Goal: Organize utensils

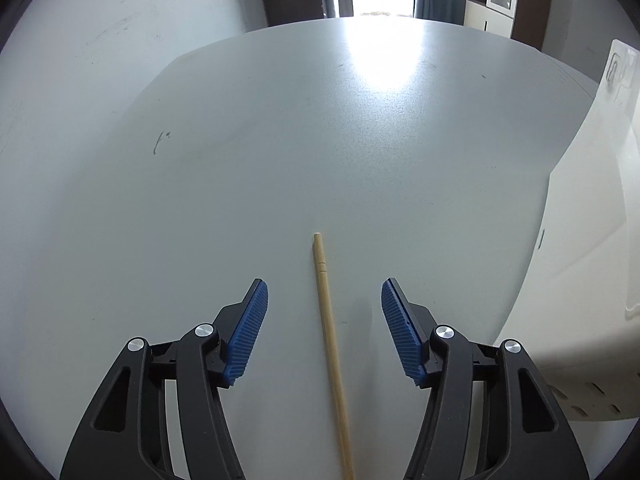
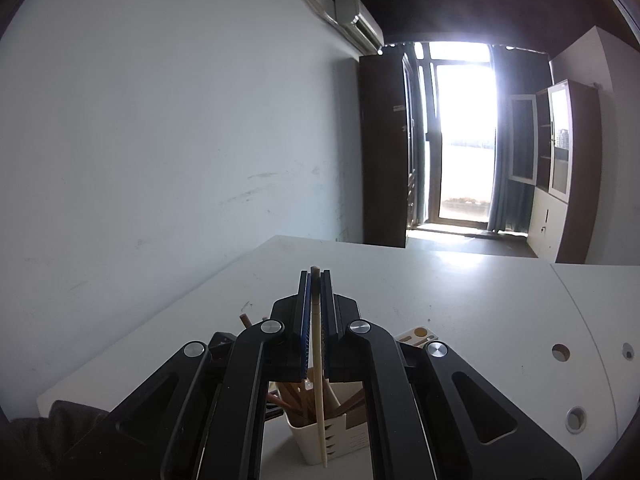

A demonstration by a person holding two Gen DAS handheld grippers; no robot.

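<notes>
In the left wrist view a light wooden chopstick lies on the white table, pointing away from me. My left gripper is open, its blue pads on either side of the chopstick, apart from it. In the right wrist view my right gripper is shut on another pale chopstick, held lengthwise above a white utensil holder that contains several wooden utensils. The chopstick's lower tip hangs in front of the holder's wall.
A white container with slotted holes stands at the right edge of the left wrist view. A white wall runs along the table's left. A perforated white panel lies to the right. A bright doorway and cabinets stand beyond the table.
</notes>
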